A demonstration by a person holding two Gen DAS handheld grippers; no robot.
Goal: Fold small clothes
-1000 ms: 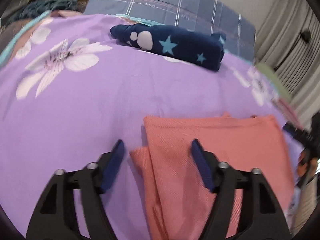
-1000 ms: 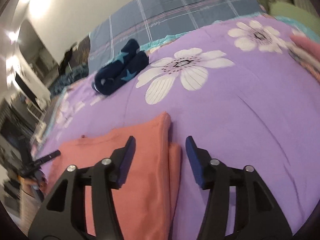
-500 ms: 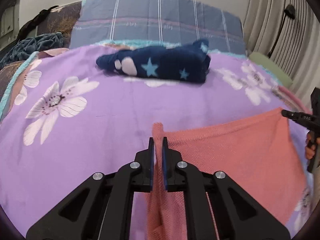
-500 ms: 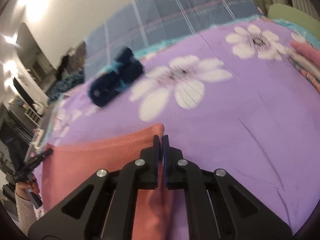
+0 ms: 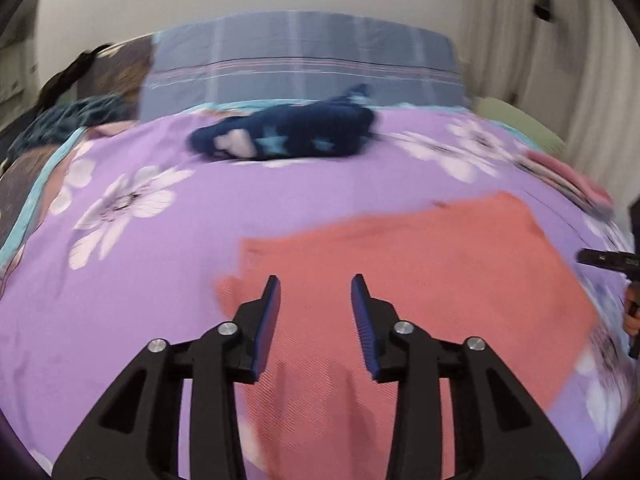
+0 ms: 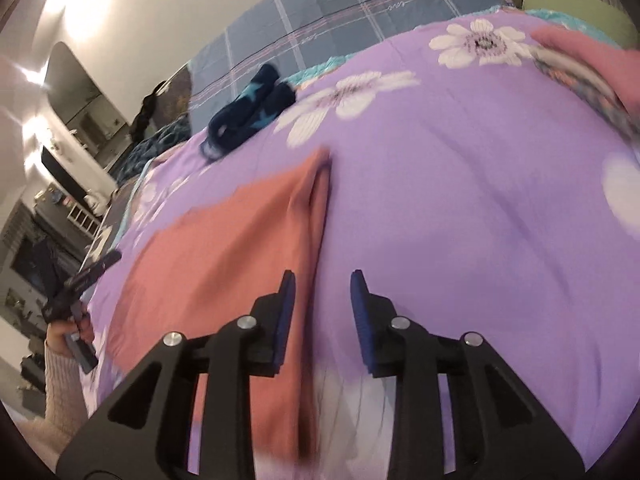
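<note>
Left wrist view: both grippers [image 5: 315, 286] [image 6: 322, 280] opening, empty, above the salmon cloth [image 5: 420, 264] lying on the bedspread [image 5: 160, 264].

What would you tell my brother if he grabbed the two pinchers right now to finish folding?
Left gripper: jaws opening, nothing gripped, over the salmon cloth.
Right gripper: jaws opening, empty, at the cloth's right folded edge.
The cloth lies flat on the purple bedspread, doubled over, let go.
The navy star garment sits bundled near the pillow.
Done: one fold on the salmon cloth, it seems.
Left: probably another fold, then the navy one if it needs it.
</note>
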